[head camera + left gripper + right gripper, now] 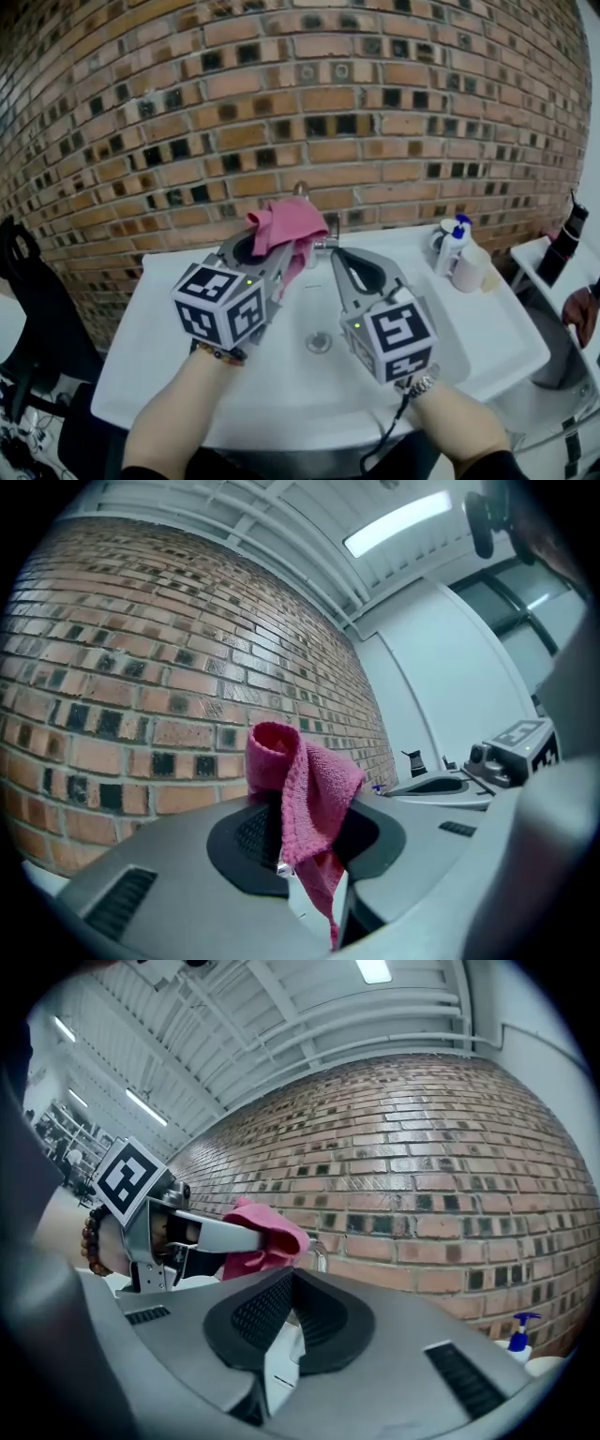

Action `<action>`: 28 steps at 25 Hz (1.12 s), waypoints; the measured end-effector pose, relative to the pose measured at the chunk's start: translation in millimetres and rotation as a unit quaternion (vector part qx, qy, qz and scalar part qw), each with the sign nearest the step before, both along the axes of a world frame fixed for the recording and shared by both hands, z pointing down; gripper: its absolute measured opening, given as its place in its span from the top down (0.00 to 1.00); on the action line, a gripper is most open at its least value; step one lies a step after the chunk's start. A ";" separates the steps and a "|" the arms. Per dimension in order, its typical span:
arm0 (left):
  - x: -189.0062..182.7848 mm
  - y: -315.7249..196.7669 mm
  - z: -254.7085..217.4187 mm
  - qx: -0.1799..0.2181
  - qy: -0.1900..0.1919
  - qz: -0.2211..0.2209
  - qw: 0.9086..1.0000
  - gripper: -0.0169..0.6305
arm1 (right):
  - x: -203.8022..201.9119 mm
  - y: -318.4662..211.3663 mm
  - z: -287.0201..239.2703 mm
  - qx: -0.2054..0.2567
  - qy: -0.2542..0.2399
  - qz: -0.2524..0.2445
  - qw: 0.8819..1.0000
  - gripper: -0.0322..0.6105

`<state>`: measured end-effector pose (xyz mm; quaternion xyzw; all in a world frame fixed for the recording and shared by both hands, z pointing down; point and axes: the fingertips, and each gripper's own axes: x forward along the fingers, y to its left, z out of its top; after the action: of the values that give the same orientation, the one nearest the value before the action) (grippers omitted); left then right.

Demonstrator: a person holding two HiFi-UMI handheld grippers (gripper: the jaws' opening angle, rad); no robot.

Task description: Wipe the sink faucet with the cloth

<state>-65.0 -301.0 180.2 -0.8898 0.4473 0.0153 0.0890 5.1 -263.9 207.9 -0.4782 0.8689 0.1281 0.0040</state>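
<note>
A pink cloth point(281, 227) is bunched up and pinched between the jaws of my left gripper point(270, 251), which is shut on it. It hangs in front of the chrome faucet point(302, 191) at the back of the white sink point(187, 375) and hides most of it. In the left gripper view the cloth point(305, 785) stands up out of the gripper point(302, 841). My right gripper point(343, 261) is level beside it on the right, shut with nothing in it. The right gripper view shows its closed tips point(291, 1283), the cloth point(270, 1234) and the faucet point(320, 1253) behind it.
A brick wall point(281, 112) rises right behind the sink. A blue-topped pump bottle point(456, 246) and a white container point(470, 269) stand at the sink's back right. The drain point(319, 342) lies in the basin. A black chair point(33, 309) is at left, a dark bottle point(565, 242) at right.
</note>
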 end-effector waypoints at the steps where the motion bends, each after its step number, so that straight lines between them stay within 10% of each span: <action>1: 0.1 -3.4 -1.2 0.000 0.000 0.000 1.000 0.81 | -1.2 -3.1 -1.5 0.002 -0.002 -0.001 1.000 0.93; 28: -2.0 -65.7 -47.7 0.032 -0.004 -0.010 0.999 0.81 | -3.8 -44.0 2.5 -0.010 0.004 -0.011 1.000 0.93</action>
<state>-67.0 -366.7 132.6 -0.8821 0.4549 0.0255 0.1195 1.3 -307.9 210.4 -0.4679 0.8755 0.1209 -0.0030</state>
